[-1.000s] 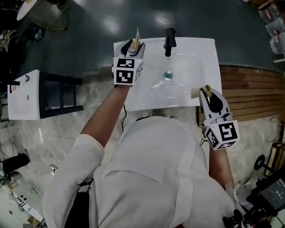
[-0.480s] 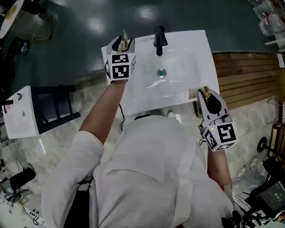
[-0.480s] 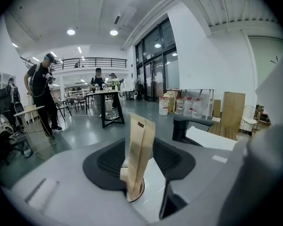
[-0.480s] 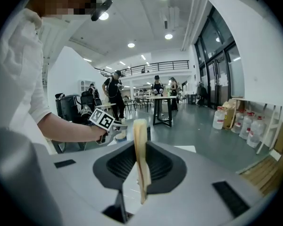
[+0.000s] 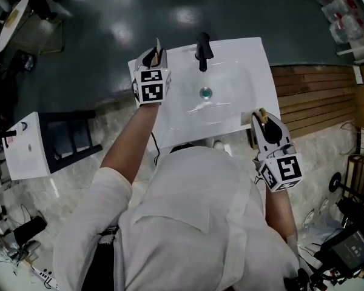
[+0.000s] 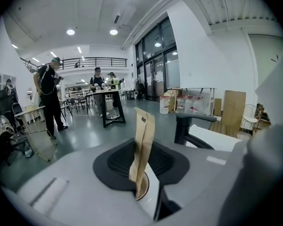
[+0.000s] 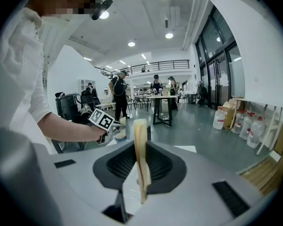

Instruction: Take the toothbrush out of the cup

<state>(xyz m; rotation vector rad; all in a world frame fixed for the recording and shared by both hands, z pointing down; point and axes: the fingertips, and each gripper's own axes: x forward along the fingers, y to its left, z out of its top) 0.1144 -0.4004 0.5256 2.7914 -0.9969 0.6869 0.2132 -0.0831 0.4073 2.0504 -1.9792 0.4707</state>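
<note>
Sitting in a big open hall, white sink (image 5: 230,71). Cup (image 7: 119,136) looks small and pale. Left gripper (image 5: 157,46) jaws just closed, nothing seen between; right gripper (image 5: 262,115) shut too.

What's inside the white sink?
A round drain sits in the sink, and a black tap stands at its back. The right gripper covers the near right corner, so whatever lies there is hidden.
</note>
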